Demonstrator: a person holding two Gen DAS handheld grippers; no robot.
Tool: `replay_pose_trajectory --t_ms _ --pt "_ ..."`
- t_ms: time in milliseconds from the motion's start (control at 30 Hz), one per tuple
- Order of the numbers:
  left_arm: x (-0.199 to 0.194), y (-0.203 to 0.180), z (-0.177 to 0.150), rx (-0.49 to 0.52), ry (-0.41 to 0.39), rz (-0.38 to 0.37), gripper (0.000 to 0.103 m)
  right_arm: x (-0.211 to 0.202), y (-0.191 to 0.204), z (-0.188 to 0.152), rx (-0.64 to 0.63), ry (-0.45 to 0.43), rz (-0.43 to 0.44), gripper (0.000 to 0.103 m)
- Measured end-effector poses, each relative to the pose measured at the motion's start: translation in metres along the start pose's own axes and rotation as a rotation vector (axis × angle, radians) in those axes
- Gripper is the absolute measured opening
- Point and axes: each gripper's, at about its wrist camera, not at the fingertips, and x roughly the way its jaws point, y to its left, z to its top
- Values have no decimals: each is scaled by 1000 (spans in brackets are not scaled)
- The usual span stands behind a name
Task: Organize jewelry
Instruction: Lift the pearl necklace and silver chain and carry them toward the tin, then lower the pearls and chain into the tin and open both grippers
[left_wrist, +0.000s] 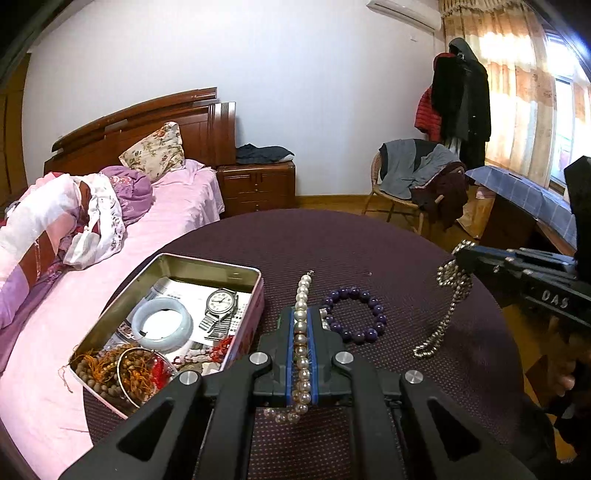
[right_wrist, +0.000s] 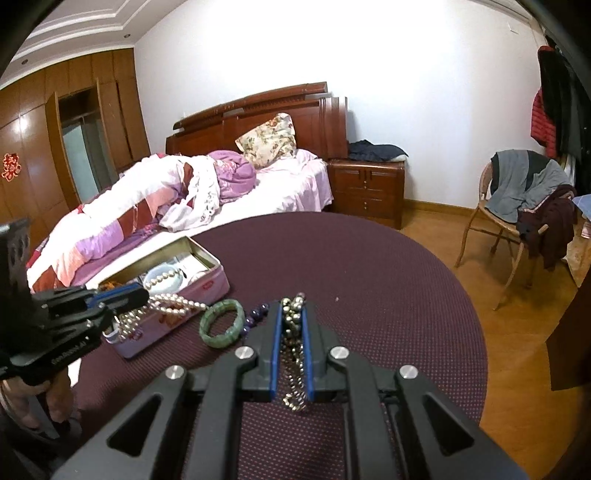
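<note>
Left gripper (left_wrist: 302, 325) is pinching pearl strand (left_wrist: 303, 332); right gripper (right_wrist: 291, 325) is pinching silver bead chain (right_wrist: 293, 354), lower loops hanging partly hidden.

a round maroon table (left_wrist: 388, 236) carries a pink tin (left_wrist: 243, 325), purple bead bracelet (left_wrist: 364, 314) and green bangle (right_wrist: 221, 323).

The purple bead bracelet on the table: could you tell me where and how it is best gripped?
Grip the purple bead bracelet across one arc of its ring, coming straight down from above. It lies flat on the round table, so one finger can drop inside the open loop and one outside, probably on the far arc, clear of the pearl strand.
</note>
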Motion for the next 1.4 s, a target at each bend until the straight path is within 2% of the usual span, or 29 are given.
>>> replay_pose_trajectory --t_ms 833,1400 --pt "-13 30 27 -4 -34 77 6 -9 29 52 -91 -107 59 13" --pt "-15 68 36 -29 -39 153 6 18 72 86 -134 -142 164 13"
